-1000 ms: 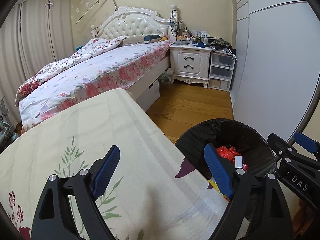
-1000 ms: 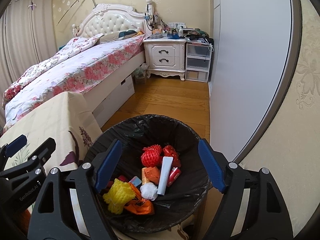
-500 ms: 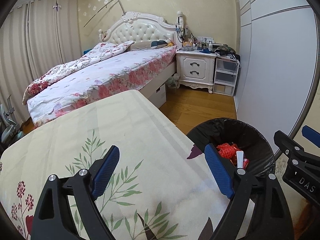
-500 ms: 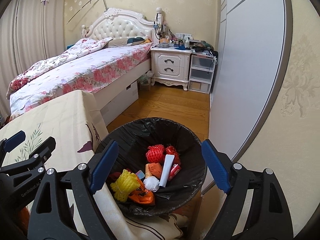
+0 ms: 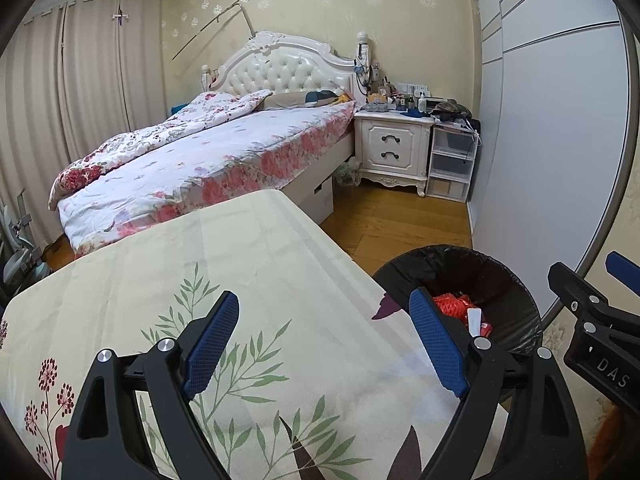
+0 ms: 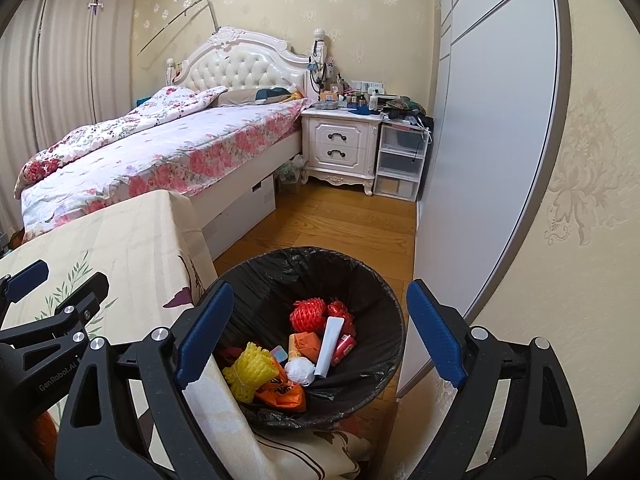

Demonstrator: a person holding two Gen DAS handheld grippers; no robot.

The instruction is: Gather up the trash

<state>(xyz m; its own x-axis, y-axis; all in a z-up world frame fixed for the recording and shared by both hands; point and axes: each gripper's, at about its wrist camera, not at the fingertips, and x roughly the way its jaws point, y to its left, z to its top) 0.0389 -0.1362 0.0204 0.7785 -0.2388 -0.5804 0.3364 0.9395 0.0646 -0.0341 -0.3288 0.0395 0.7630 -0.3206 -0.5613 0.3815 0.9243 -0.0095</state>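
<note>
A black-lined trash bin (image 6: 384, 292) stands on the floor beside the table. It holds trash: a red net ball (image 6: 307, 314), a white tube (image 6: 330, 344), a yellow foam net (image 6: 250, 370), an orange wrapper (image 6: 282, 394) and a white wad (image 6: 300, 370). My right gripper (image 6: 320, 340) is open and empty, above the bin. My left gripper (image 5: 328, 344) is open and empty, above the floral tablecloth (image 5: 160, 280). The bin (image 5: 516, 312) shows at the right in the left wrist view, where the right gripper (image 5: 600, 312) also appears.
A bed (image 5: 224, 152) with floral bedding lies beyond the table. A white nightstand (image 5: 394, 146) and plastic drawers (image 5: 452, 164) stand at the far wall. A grey wardrobe door (image 6: 488, 140) runs along the right. Wooden floor (image 6: 344, 216) lies between.
Both grippers have risen and tilted up, so more of the room and table shows. Both stay open and empty. The bin's contents have not moved.
</note>
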